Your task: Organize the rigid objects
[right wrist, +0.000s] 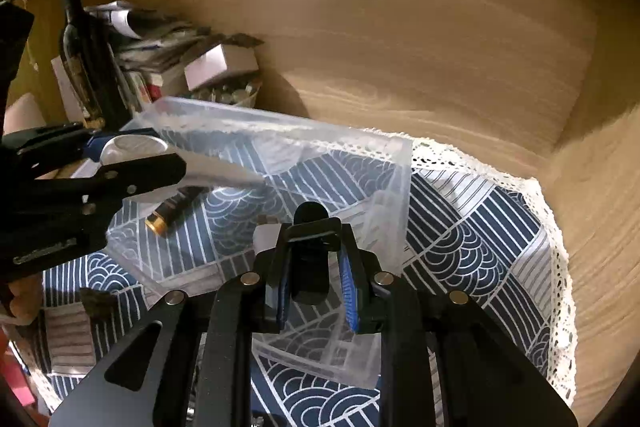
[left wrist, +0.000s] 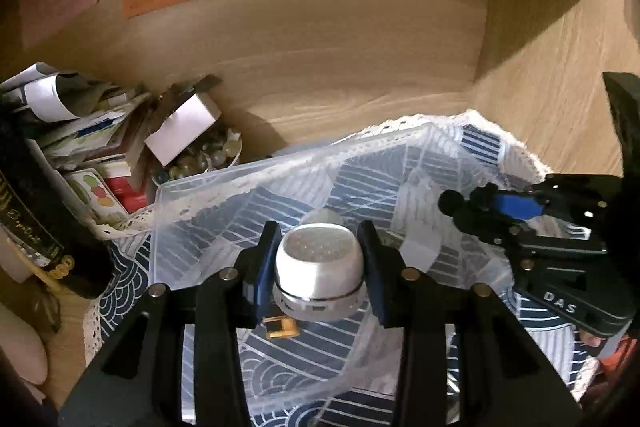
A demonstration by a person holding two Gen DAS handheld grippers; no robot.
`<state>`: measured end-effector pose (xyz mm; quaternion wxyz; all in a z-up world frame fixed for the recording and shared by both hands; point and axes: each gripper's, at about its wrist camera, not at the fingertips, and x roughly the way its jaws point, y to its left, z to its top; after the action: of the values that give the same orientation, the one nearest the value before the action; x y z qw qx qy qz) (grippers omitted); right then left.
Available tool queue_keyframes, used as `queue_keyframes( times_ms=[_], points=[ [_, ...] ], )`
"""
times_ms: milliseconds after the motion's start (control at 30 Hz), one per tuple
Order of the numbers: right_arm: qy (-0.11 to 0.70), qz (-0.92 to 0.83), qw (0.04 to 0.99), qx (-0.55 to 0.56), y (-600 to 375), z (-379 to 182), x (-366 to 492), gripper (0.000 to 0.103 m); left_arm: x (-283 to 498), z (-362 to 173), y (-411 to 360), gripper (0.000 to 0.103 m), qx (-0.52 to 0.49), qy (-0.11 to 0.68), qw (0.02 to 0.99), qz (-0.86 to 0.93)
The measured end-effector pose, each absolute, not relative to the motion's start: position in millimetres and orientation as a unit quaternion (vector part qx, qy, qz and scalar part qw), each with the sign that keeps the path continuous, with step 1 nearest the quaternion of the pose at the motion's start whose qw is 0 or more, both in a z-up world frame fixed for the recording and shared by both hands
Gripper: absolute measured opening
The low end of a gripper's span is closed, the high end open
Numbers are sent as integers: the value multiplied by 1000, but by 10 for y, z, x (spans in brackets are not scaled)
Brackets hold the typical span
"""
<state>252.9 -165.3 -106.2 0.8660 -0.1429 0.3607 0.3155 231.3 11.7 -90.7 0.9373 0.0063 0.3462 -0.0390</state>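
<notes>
Left fingers (left wrist: 318, 269) clamping silver-white dome object (left wrist: 318, 267), right fingers (right wrist: 316, 287) gripping dark, unclear object (right wrist: 310, 267), clear bin (right wrist: 360, 155) beneath.

One marking reads clearly. The white capital letters "DAS" are printed on the black plastic body of the right gripper (left wrist: 494, 205), on the curved lower part of its housing as seen from the left wrist view.

The dark glass wine bottle with gold lettering (left wrist: 36, 211), at the left edge of the same view, carries gold script on its black label. The script is partly cut off and blurred; it cannot be read with certainty.

The stacked papers and printed cards (left wrist: 92, 147) beside the bottle show coloured graphics, but no legible text.
</notes>
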Motion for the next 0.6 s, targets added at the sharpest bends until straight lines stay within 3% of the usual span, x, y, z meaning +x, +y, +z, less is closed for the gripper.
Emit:
queue_keyframes(
  times_ms=[200, 300, 367, 600],
  points=[
    [367, 308, 865, -150, -1603, -1084, 2535, 22, 2331, -971, 137, 39, 9, 373, 927, -42],
    [364, 309, 867, -144, -1614, -1040, 2497, 41, 2285, -988, 131, 42, 11, 383, 923, -39],
    [354, 310, 872, -140, -1642, -978, 2443, 51, 2250, -978, 147, 51, 6, 384, 923, -41],
    [327, 324, 880, -117, -1773, -699, 2219, 62, 1929, -787, 178, 78, 6, 359, 933, -29]
  ],
)
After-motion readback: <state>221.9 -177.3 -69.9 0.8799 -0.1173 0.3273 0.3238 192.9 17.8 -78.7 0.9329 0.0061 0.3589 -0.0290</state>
